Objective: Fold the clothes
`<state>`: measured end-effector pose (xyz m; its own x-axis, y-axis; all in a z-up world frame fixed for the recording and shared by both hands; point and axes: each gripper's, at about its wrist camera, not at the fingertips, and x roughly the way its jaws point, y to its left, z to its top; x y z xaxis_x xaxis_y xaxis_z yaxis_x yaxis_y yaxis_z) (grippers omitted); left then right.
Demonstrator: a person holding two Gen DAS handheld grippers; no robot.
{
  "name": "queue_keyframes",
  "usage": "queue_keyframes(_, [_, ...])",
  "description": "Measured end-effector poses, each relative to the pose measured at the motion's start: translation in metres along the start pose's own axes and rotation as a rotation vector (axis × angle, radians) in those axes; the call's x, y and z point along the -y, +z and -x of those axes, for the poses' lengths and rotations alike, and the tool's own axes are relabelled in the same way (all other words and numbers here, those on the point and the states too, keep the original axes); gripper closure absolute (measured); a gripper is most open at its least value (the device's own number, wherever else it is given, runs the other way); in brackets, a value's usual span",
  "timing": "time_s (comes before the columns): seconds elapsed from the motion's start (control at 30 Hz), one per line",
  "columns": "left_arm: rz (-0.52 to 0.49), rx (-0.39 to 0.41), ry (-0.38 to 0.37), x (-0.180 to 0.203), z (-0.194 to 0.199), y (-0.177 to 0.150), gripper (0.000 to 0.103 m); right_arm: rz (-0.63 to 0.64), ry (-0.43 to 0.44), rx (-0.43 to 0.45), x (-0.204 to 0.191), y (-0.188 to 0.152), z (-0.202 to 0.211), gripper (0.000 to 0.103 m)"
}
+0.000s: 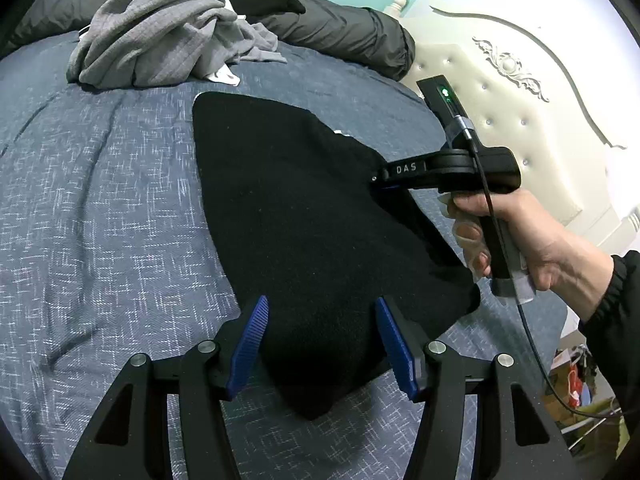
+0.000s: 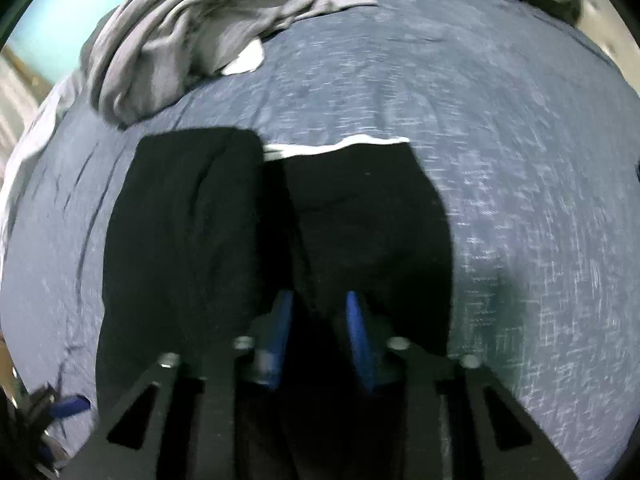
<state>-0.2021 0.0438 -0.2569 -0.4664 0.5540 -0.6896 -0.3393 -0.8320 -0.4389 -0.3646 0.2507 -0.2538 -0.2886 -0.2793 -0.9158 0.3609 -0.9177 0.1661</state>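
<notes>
A black garment (image 1: 296, 216) lies spread on the blue bedspread (image 1: 100, 200). My left gripper (image 1: 322, 324) is open over the garment's near end, its blue pads on either side of the cloth and not pinching it. My right gripper (image 1: 378, 179), held by a hand (image 1: 532, 240), is shut on the garment's right edge and lifts it into a raised fold. The right wrist view is blurred: the black garment (image 2: 360, 220), with a white strip at its far edge, runs between my right gripper's (image 2: 320, 320) blue pads.
A pile of grey clothes (image 1: 160, 32) lies at the far side of the bed, also seen as grey clothes (image 2: 180, 32). A dark padded cover (image 1: 344, 28) lies behind it. A cream tufted headboard (image 1: 520, 100) stands to the right.
</notes>
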Motion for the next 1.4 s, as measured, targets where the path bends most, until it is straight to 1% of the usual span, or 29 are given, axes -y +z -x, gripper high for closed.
queue_keyframes(0.03, [0.000, 0.000, 0.000, 0.000, 0.000, 0.000, 0.042, 0.015, -0.008, -0.003, -0.004, -0.002, 0.000, 0.092])
queue_keyframes(0.07, [0.001, -0.001, 0.000, 0.000, 0.000, 0.000, 0.042, 0.028, -0.008, -0.003, -0.008, -0.004, 0.000, 0.097])
queue_keyframes(0.1, [0.003, -0.001, -0.002, -0.001, 0.000, -0.001, 0.042, 0.039, -0.003, -0.002, -0.010, -0.006, 0.000, 0.098])
queue_keyframes(0.2, [0.011, -0.003, -0.008, -0.002, 0.001, -0.001, 0.042, 0.028, 0.014, 0.027, -0.010, -0.013, 0.004, 0.099])
queue_keyframes(0.3, [0.008, -0.004, -0.007, -0.001, 0.001, -0.001, 0.042, 0.013, 0.020, 0.082, -0.010, -0.016, 0.022, 0.099])
queue_keyframes(0.47, [0.003, -0.004, -0.003, 0.000, 0.001, -0.001, 0.042, 0.057, -0.020, 0.124, -0.017, -0.017, 0.045, 0.101])
queue_keyframes(0.5, [0.003, -0.003, -0.002, 0.001, 0.001, -0.001, 0.042, 0.050, -0.028, 0.140, -0.014, -0.016, 0.050, 0.101])
queue_keyframes(0.63, [0.000, -0.006, -0.005, 0.001, 0.000, -0.002, 0.042, 0.005, -0.010, 0.189, -0.002, -0.011, 0.063, 0.101])
queue_keyframes(0.73, [-0.003, -0.010, -0.007, 0.001, -0.001, -0.001, 0.042, 0.013, -0.039, 0.233, 0.000, -0.010, 0.073, 0.101])
queue_keyframes(0.87, [-0.006, -0.017, -0.011, 0.003, -0.003, -0.002, 0.042, 0.004, -0.095, 0.266, 0.008, -0.007, 0.075, 0.101])
queue_keyframes(1.03, [-0.008, -0.030, -0.014, 0.003, -0.006, -0.002, 0.042, -0.070, -0.143, 0.183, 0.034, -0.016, 0.042, 0.101])
queue_keyframes(1.13, [-0.009, -0.035, -0.013, 0.002, -0.007, -0.002, 0.042, -0.136, -0.117, 0.162, 0.049, -0.026, 0.029, 0.101])
queue_keyframes(1.3, [-0.003, -0.036, -0.017, 0.001, -0.007, -0.002, 0.042, -0.215, 0.059, 0.214, 0.066, -0.021, 0.039, 0.099])
queue_keyframes(1.33, [-0.001, -0.036, -0.018, 0.000, -0.008, -0.002, 0.042, -0.224, 0.079, 0.232, 0.069, -0.017, 0.043, 0.098])
queue_keyframes(1.37, [0.000, -0.037, -0.019, 0.000, -0.008, -0.001, 0.042, -0.227, 0.081, 0.246, 0.069, -0.012, 0.046, 0.092])
queue_keyframes(1.4, [0.001, -0.037, -0.020, 0.000, -0.008, -0.001, 0.042, -0.230, 0.078, 0.254, 0.069, -0.007, 0.047, 0.077])
